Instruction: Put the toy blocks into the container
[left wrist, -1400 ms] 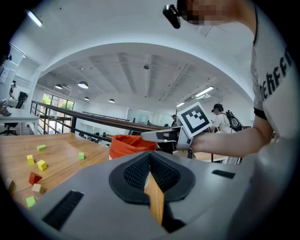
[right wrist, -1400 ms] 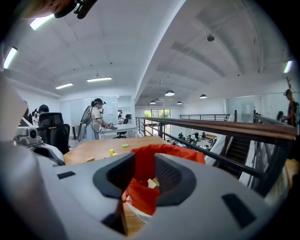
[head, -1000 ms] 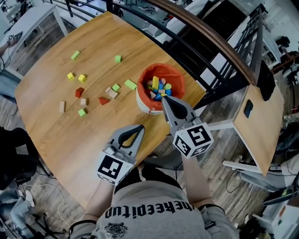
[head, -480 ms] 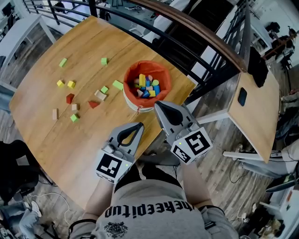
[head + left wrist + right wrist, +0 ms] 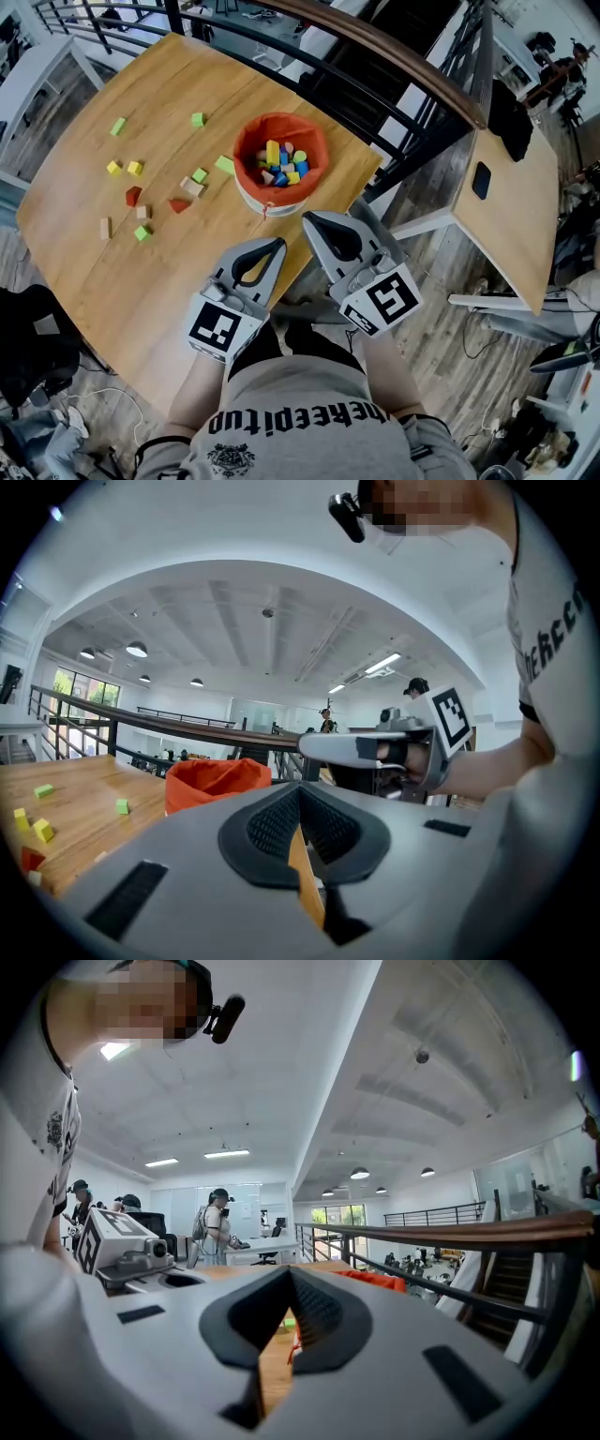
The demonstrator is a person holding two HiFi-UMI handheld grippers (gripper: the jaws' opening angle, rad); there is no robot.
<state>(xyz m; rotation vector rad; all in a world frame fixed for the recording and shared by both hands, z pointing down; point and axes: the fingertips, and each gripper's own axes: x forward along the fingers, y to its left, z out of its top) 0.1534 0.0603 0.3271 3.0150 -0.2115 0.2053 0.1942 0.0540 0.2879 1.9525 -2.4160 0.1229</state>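
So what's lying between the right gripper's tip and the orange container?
Only a short strip of bare table, seen in the head view. The right gripper is shut and empty, just short of the container; the loose blocks lie to the container's left.

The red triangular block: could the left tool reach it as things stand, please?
Probably yes: only bare tabletop lies between the shut, empty left tool and the red triangular block.

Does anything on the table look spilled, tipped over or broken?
Nothing stands out. The orange container stands upright, partly filled. The loose blocks lie scattered on the table, left of it in the head view, simply not yet collected.
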